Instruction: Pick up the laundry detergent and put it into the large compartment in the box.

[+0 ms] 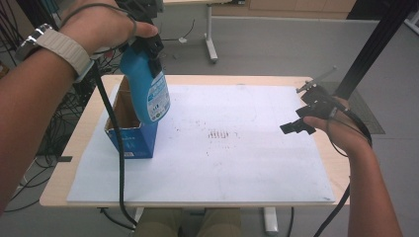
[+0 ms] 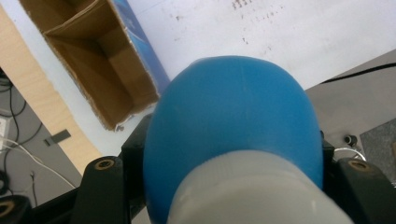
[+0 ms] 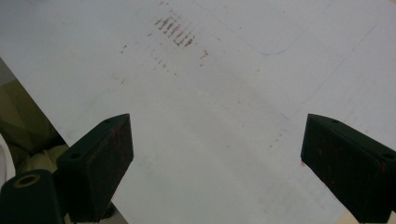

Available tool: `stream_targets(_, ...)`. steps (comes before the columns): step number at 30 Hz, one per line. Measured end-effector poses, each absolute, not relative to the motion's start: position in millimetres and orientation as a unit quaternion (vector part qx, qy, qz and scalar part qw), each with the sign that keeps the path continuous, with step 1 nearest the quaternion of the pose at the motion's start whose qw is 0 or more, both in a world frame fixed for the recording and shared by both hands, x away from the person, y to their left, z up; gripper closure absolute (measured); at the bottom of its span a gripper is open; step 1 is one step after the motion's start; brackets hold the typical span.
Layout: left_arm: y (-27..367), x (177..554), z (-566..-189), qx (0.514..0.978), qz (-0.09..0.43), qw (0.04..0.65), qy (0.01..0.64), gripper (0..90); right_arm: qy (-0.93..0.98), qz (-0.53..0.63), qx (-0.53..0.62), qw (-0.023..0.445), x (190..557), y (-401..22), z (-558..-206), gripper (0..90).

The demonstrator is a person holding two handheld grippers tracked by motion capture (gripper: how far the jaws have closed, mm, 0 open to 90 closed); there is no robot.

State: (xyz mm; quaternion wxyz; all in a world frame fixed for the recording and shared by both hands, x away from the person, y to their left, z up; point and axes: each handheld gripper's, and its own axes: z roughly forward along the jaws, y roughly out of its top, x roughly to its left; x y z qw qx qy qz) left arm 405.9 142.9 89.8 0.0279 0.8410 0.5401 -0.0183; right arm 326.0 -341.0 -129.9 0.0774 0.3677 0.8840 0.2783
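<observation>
My left gripper (image 1: 147, 45) is shut on the neck of a blue bottle (image 1: 146, 89) with a printed label, held up at the far left. The bottle hangs tilted, base down, over the right side of an open cardboard box (image 1: 129, 140) with blue outer walls. In the left gripper view the bottle's blue body (image 2: 233, 116) and pale cap (image 2: 252, 196) sit between the jaws, with the box's brown inside (image 2: 93, 60) beyond. My right gripper (image 1: 301, 109) hovers open over the right part of the white mat (image 1: 237, 163), nothing between its jaws (image 3: 215, 163).
The mat covers most of a wooden table (image 1: 59, 187) and has brown smudges (image 1: 220, 134) at its middle. Cables (image 1: 54, 123) hang off the table's left side. A black post (image 1: 375, 44) rises at the far right, and another table's leg (image 1: 211, 44) stands behind.
</observation>
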Motion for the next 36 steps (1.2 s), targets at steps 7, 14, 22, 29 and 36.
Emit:
stream_targets(7,163,411,91,0.811,-0.024,0.037,0.584,39.2,0.886,0.278,0.364,0.077,329,-339,-129,9.1)
stream_targets(14,180,414,93,0.789,-0.024,0.037,0.613,39.2,0.885,0.280,0.365,0.076,329,-341,-131,9.1)
stream_targets(22,192,415,95,0.771,-0.019,0.038,0.635,39.2,0.885,0.279,0.365,0.074,331,-341,-132,9.1)
stream_targets(29,204,416,95,0.759,-0.019,0.045,0.649,39.2,0.886,0.278,0.364,0.074,332,-339,-132,9.1)
stream_targets(36,208,419,92,0.747,-0.018,0.039,0.663,39.2,0.886,0.279,0.362,0.074,334,-339,-132,9.1)
